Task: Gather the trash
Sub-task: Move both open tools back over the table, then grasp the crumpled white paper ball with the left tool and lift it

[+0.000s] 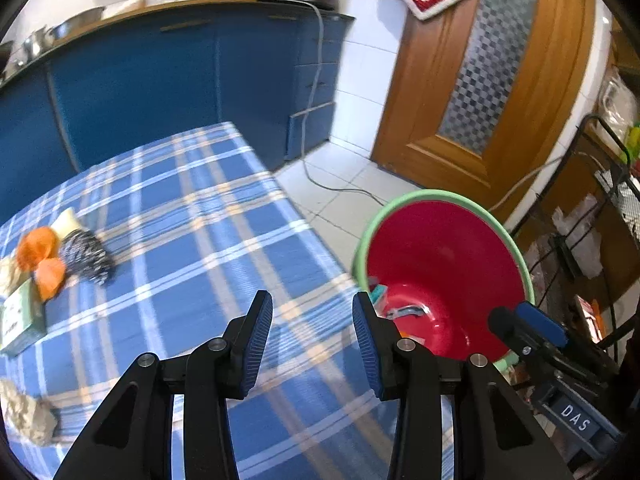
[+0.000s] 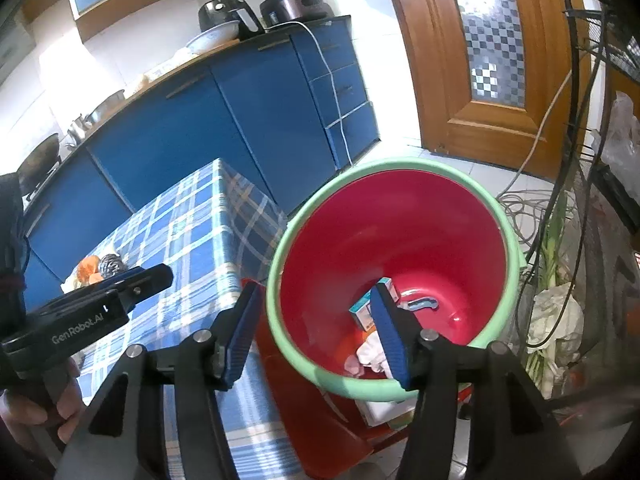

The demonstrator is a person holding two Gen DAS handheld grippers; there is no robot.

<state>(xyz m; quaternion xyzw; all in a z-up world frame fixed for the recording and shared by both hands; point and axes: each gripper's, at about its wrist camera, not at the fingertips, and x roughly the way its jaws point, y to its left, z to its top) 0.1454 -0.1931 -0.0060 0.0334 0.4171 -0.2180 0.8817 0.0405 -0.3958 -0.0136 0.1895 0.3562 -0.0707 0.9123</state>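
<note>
Two orange peels (image 1: 40, 256) and one scrubber (image 1: 86, 256) are lying on the table (image 1: 208, 220). Both the left gripper (image 1: 312, 340) and right gripper (image 2: 316, 332) are gaping empty (one bucket (image 2: 400, 168) is standing beside).

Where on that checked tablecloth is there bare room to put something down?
The tablecloth is bare across its middle and far end, from the scouring pad over to the edge by the red bucket. The left side is crowded: orange peels, a small box, a crumpled wad.

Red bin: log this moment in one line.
red bin: holds trash | right hand-held gripper: open, empty, over bin | left hand-held gripper: open, empty | orange peels: on table
</note>
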